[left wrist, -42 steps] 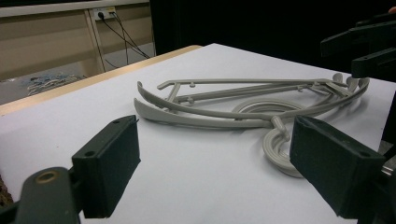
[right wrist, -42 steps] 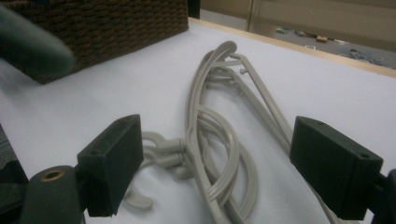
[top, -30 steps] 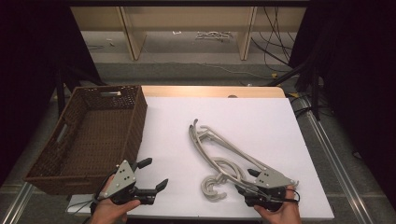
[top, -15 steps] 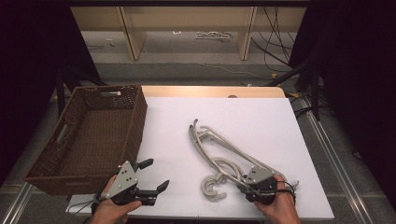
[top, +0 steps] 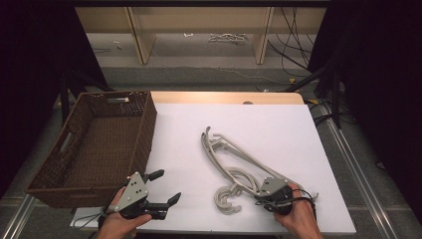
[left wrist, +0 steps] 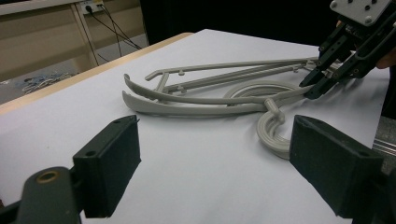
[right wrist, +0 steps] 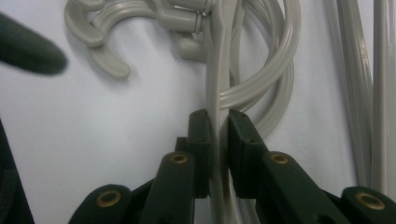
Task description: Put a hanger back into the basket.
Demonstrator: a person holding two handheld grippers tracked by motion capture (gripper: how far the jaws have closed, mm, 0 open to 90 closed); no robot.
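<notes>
white desk (top: 278,124) in dark room w/ wicker basket (top: 94,144); right tongs (right wrist: 217,135) clamp grey hangers (top: 234,159), left tongs (top: 161,188) gape.

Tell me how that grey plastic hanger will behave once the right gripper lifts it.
The grey plastic hanger looks thin and moulded, so probably stiff and light. The right gripper pinches one arm off-centre, so it may swing. Overlapping hangers beneath might snag.

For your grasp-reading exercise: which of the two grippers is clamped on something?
The right gripper: its jaws pinch a hanger arm, while the left gripper stands open.
</notes>
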